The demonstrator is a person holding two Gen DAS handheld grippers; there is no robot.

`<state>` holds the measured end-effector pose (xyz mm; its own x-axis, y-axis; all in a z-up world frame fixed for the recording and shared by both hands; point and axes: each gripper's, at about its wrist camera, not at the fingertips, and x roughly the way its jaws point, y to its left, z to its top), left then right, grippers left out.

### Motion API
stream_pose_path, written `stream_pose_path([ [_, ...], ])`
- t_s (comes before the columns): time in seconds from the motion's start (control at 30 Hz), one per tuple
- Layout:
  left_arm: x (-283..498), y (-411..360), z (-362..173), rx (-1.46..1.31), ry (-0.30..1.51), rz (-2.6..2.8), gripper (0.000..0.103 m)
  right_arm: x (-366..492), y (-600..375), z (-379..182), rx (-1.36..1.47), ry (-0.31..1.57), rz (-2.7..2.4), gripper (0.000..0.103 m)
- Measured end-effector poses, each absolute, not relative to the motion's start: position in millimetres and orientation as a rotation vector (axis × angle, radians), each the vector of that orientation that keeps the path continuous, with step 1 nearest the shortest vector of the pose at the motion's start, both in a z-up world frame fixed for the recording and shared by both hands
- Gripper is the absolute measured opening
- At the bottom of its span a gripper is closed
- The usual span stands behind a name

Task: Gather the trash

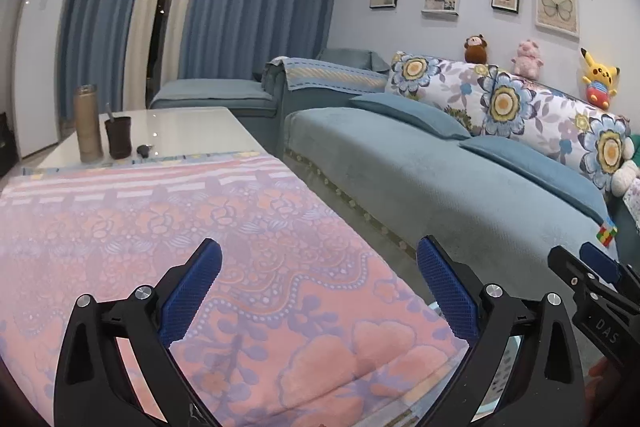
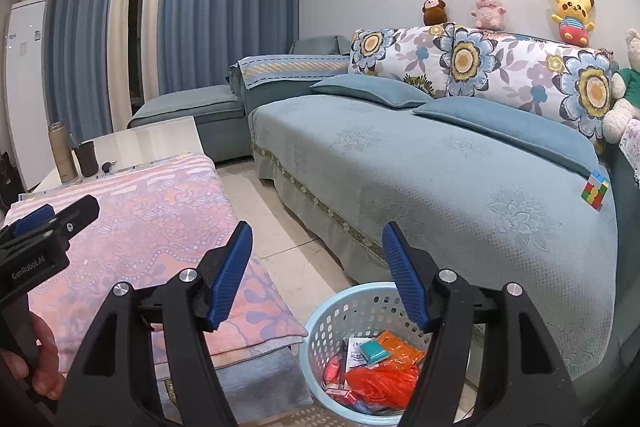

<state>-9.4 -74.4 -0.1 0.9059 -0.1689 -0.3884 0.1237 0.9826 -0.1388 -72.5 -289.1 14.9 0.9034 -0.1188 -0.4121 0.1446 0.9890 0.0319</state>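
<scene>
A light blue plastic basket (image 2: 320, 323) stands on the floor between the table and the sofa. It holds trash: an orange plastic bag (image 2: 376, 383), an orange wrapper (image 2: 404, 347), a teal piece (image 2: 372, 351) and printed paper (image 2: 354, 349). My right gripper (image 2: 318, 239) is open and empty, just above the basket. My left gripper (image 1: 320, 259) is open and empty, held over the pink patterned cloth (image 1: 180, 227) on the table. No trash shows on the cloth. The left gripper also shows at the left edge of the right wrist view (image 2: 44, 223).
A tall tan flask (image 1: 87, 125), a dark cup (image 1: 118, 138) and keys (image 1: 144, 150) stand on the white table end (image 1: 180, 127). A blue sofa (image 2: 440, 179) with floral cushions runs along the right, with a colour cube (image 2: 596, 190) on it. Plush toys sit on the sofa back.
</scene>
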Motion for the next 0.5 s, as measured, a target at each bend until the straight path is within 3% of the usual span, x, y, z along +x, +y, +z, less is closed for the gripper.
stream_pose_path([
  [0.5,-10.3,-73.9,1.3,-0.096,0.41,-0.12,0.095,-70.4,-286.5,15.8,0.058,0.423,-0.133,0.064],
])
